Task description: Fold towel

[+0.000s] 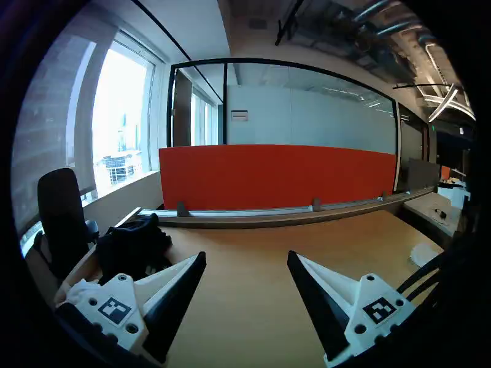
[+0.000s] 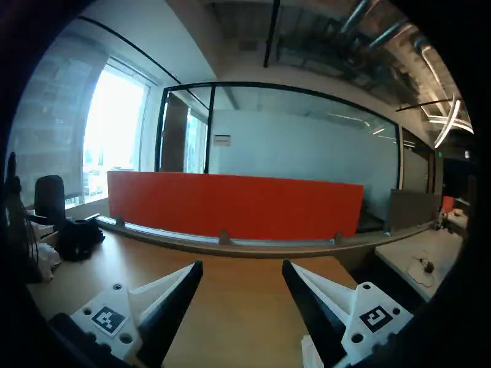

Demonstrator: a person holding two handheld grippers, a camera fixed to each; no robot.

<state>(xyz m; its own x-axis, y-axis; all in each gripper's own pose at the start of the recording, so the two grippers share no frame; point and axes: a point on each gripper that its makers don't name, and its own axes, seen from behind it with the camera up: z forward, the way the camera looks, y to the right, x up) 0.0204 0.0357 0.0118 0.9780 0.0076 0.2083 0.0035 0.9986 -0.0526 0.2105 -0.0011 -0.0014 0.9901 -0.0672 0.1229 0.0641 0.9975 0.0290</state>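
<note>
Left gripper [image 1: 245, 254]: jaws wide, nothing between them, poised over bare wooden desk [image 1: 245, 319]. Right gripper [image 2: 241, 264]: jaws likewise wide and empty, above the same desk.

White crumpled fabric [image 2: 48, 254] sits at far left of the right gripper view, just beside a black bag [image 2: 77, 239]. Cannot tell if it is the towel.

Orange divider [image 1: 276, 175] spans mid-frame. Black chair [image 1: 58, 214] at left edge.
</note>
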